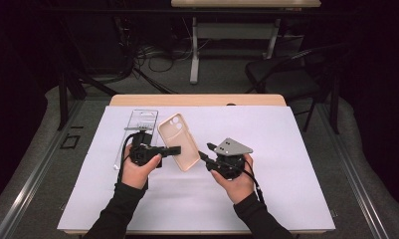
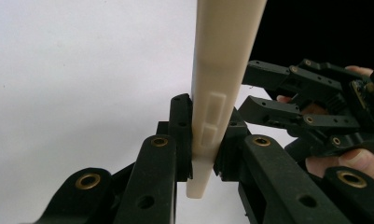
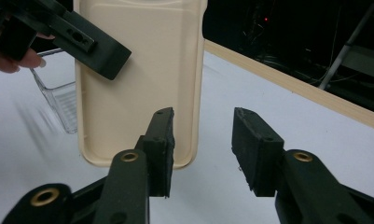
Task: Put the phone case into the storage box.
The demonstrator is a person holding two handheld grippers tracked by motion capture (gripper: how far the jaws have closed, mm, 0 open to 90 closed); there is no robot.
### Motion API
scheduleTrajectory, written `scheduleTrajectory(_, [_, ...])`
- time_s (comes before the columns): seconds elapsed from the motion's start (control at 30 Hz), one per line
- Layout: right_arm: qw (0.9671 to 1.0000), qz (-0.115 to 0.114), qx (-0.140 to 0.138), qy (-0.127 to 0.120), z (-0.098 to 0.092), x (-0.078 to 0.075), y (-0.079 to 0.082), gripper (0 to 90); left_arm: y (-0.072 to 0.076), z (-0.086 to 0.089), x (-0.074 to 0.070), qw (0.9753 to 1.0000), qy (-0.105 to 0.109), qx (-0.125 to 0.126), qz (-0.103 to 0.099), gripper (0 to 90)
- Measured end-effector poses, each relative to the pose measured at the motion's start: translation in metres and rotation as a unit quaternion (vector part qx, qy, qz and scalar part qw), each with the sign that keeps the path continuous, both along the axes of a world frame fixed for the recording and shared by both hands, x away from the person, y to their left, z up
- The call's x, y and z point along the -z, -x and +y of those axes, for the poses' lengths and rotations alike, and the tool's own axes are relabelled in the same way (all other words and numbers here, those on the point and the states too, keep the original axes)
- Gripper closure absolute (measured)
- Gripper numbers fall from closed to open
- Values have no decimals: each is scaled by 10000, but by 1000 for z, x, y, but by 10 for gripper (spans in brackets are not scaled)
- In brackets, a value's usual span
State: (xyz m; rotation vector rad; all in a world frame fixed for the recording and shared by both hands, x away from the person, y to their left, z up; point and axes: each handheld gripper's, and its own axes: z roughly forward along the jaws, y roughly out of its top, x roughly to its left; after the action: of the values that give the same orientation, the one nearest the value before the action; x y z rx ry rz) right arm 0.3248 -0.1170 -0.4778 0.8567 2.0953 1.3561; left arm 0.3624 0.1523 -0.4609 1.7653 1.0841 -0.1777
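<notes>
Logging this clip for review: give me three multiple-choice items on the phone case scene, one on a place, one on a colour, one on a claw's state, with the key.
1. Where does the clear plastic package lie?
A. on the white sheet, behind the left claw
B. on the floor
C. in the right claw

2. What colour is the phone case?
A. blue
B. cream
C. red

3. How does the right claw stand?
A. shut on the case
B. shut on the package
C. open, holding nothing

Key:
1. A: the high view shows it flat on the white sheet, beyond the left claw.
2. B: all three views show a pale cream shell.
3. C: the right gripper view shows a wide gap between its jaws, short of the case; the left claw is the one clamped on the case's edge.
</notes>
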Motion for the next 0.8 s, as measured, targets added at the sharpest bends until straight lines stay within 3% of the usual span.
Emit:
scheduleTrajectory(0.17, [9997,-153,-136,97,-6,-2,6,525,1,-2,-1,9988,-257,136,-396,806])
scheduleTrajectory(0.2, [9997,-156,-174,96,-7,-2,7,517,1,-2,-1,9988,-257,136,-396,805])
scheduleTrajectory(0.3, [9993,-214,-273,131,-10,-3,10,494,1,-4,-2,9957,-443,320,-751,805])
scheduleTrajectory(0.33, [9993,-214,-273,131,-10,-3,10,494,1,-4,-2,9957,-443,320,-751,805])
scheduleTrajectory(0.4, [9990,-236,-347,154,-12,-4,12,467,2,-5,-3,9929,-571,455,-943,805])
scheduleTrajectory(0.53, [9988,-267,-406,102,-15,-5,13,452,4,-6,-5,9903,-661,577,-1079,805])
scheduleTrajectory(0.57, [9988,-243,-423,66,-17,-6,14,442,5,-6,-6,9882,-727,654,-1178,805])
scheduleTrajectory(0.67, [9985,-182,-506,-92,-21,-7,14,427,5,-5,-7,9875,-743,690,-1204,806])
scheduleTrajectory(0.73, [9978,-97,-621,-211,-22,-7,14,426,6,-5,-8,9849,-787,812,-1311,806])
scheduleTrajectory(0.8, [9976,-101,-647,-238,-23,-8,15,427,7,-5,-9,9840,-778,874,-1342,806])
